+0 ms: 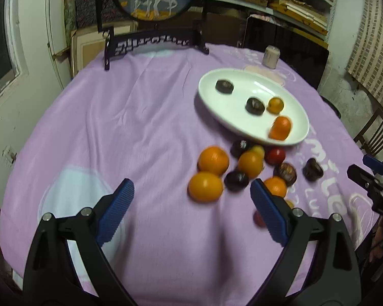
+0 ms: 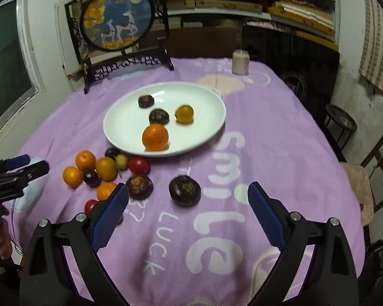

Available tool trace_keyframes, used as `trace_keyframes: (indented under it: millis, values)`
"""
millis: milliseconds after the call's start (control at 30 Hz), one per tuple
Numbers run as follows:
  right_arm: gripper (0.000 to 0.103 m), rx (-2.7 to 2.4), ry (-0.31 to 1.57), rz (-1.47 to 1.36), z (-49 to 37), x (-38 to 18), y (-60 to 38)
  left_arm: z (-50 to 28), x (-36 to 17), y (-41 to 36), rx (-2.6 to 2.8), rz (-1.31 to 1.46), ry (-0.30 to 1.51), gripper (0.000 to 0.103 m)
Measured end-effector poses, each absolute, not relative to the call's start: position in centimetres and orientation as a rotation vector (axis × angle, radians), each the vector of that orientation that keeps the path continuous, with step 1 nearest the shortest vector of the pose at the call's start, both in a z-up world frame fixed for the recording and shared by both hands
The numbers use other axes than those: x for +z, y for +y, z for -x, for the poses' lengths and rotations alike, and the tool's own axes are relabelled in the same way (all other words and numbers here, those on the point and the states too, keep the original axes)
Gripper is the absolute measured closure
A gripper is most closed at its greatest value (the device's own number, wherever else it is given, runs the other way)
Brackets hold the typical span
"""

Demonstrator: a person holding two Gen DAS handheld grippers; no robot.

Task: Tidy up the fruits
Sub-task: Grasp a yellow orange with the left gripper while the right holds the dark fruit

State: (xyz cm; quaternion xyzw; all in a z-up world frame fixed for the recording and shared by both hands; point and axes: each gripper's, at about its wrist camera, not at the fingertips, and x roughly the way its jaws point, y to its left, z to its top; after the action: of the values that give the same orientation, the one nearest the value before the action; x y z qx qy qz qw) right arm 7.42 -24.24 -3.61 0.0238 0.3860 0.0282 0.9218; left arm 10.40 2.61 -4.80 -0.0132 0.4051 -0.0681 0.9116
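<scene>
Left gripper (image 1: 192,191) is hanging over the purple cloth (image 1: 140,117), jaws spread wide, gripping nothing. Just ahead of its right fingertip, loose fruit is sitting in a cluster: two oranges (image 1: 213,160) touching each other, a third orange (image 1: 250,164) beside them, a dark plum (image 1: 236,180) between, a red fruit (image 1: 275,156), a small yellow one (image 1: 258,150) and more dark fruit (image 1: 285,173) further right. Another orange (image 1: 275,186) is sitting partly hidden behind that fingertip. Beyond the cluster, the white plate (image 1: 224,102) is carrying two dark fruits, a small yellowish one and one orange (image 1: 280,128) near its front rim.

Right gripper (image 2: 188,195) is also hovering with jaws wide apart, empty. A dark round fruit (image 2: 185,190) is lying on the cloth between its fingertips and slightly ahead; another dark fruit (image 2: 139,186) is sitting just beside the left fingertip. A candle (image 2: 240,62) is standing at the far edge, and a framed round picture (image 2: 116,17) is standing far left.
</scene>
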Motion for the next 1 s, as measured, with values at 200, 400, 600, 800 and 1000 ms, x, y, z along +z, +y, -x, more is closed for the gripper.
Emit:
trace_keyframes:
  millis: [200, 400, 600, 800, 1000]
  values:
    - [0.009, 0.061, 0.872, -0.085, -8.8, -6.1, -24.4, -9.9, -6.1, 3.1, -0.133, 0.015, 0.872, 0.009]
    - [0.014, 0.077, 0.929, -0.094, -11.1, -8.4, -24.3, -10.0, -6.5, 3.4, -0.123, 0.015, 0.890, 0.009]
    - [0.062, 0.085, 0.968, -0.041, -13.0, -9.6, -23.7, -10.1, -6.7, 3.7, -0.115, 0.022, 0.897, 0.009]
    - [0.062, 0.106, 0.951, -0.047, -11.1, -8.4, -23.5, -11.3, -7.8, 2.8, -0.137, 0.002, 0.919, 0.009]
    - [0.062, 0.109, 0.941, -0.054, -9.3, -7.4, -24.0, -13.6, -9.7, 1.6, -0.124, -0.022, 0.959, 0.012]
